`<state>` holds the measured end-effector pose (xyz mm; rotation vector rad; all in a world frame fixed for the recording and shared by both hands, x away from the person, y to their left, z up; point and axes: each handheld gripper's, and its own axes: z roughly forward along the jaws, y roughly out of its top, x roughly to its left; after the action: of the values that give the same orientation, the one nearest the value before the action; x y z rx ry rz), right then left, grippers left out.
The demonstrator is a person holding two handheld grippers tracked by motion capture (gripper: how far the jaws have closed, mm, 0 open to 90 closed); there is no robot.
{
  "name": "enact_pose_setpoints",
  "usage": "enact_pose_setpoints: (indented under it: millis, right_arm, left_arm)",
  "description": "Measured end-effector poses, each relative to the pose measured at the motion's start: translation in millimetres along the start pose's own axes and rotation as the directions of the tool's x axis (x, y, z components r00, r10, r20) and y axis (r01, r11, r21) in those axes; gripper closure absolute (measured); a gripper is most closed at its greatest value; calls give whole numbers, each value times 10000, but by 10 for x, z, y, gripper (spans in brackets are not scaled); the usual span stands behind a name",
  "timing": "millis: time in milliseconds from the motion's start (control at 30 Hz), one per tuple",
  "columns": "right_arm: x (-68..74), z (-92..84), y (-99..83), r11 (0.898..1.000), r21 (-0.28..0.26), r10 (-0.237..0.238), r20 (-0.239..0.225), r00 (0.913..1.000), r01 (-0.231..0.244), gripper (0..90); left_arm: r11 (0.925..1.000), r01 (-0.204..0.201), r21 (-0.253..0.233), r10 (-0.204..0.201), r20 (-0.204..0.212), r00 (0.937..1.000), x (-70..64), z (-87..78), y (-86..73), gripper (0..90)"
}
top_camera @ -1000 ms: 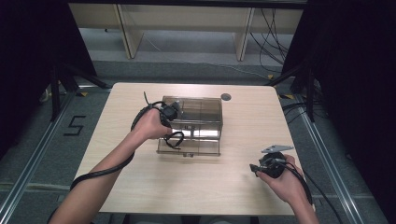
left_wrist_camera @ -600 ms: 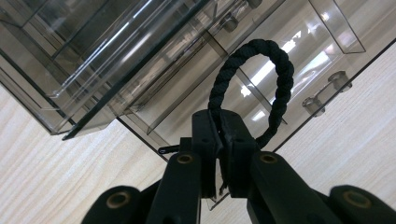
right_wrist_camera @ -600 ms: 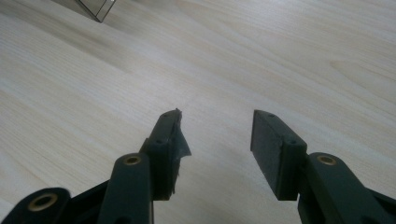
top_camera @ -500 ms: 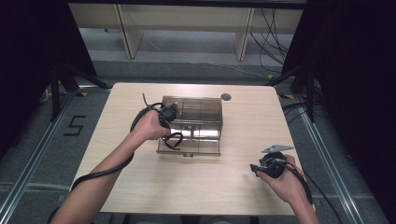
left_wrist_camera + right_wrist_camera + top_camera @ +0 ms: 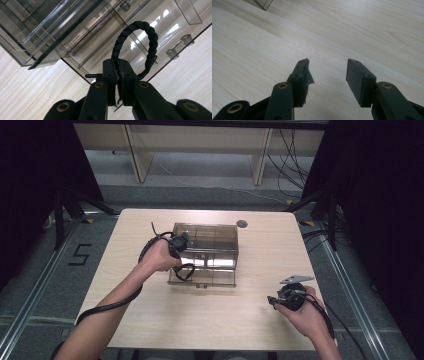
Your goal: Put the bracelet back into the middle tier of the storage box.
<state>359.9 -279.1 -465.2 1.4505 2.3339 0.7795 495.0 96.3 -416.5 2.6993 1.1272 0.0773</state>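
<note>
Gripping rope loop (image 5: pixel 136 42), left claw (image 5: pixel 117 75) hiding its ends.

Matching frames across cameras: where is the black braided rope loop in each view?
High view: black braided rope loop left of centre, at the clear smoky plastic box, by the left tongs.
Left gripper view: loop centre, pinched in the tongs.
Right gripper view: not in it.
Shared landmark: the box's corner.

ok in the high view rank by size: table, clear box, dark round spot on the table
1. table
2. clear box, taking up a modest part of the tabletop
3. dark round spot, far smaller than the box
</note>
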Motion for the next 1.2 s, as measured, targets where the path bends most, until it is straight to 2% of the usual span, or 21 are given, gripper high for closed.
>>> enact_pose_setpoints:
  millis: [100,167,267,467,667,967,1000,1033,1100,1200]
  right_arm:
    - [-8,15,-1,9999,-122,-69,13,10000,69,536]
    - [-3,11,-2,10000,-35,-39,-24,10000,39,536]
    - [0,12,0,10000,-17,-33,-44,10000,33,536]
    - [-2,17,-1,10000,-31,-30,-31,10000,30,536]
    - [-1,16,-1,10000,-29,-34,-33,10000,34,537]
    - [9,14,-1,10000,60,46,2,10000,-46,537]
    - [3,17,-3,10000,88,13,115,9999,-14,536]
    - [5,22,-5,10000,45,46,-32,10000,-46,536]
    - [8,19,-5,10000,64,72,1,10000,-72,537]
    - [-4,20,-3,9999,94,-92,113,9999,91,537]
  left_arm:
    - [10000,72,-12,-72,28,10000,-3,16,-17,848]
    - [9999,56,89,-56,8,10000,1,9,-20,848]
    - [9999,145,-15,-145,-9,9999,5,23,-36,848]
    - [9997,6,257,-5,-43,10000,25,18,-44,848]
    - [9999,54,163,-52,-107,9999,18,42,-55,847]
    - [9993,-5,373,10,-148,9999,31,60,-67,847]
    - [9993,-3,368,8,-144,9999,30,61,-68,847]
    - [9992,-27,389,32,-136,9999,30,62,-67,847]
    - [9994,-44,343,48,-141,9999,31,75,-72,846]
    - [9991,-67,420,74,-163,9998,34,90,-73,845]
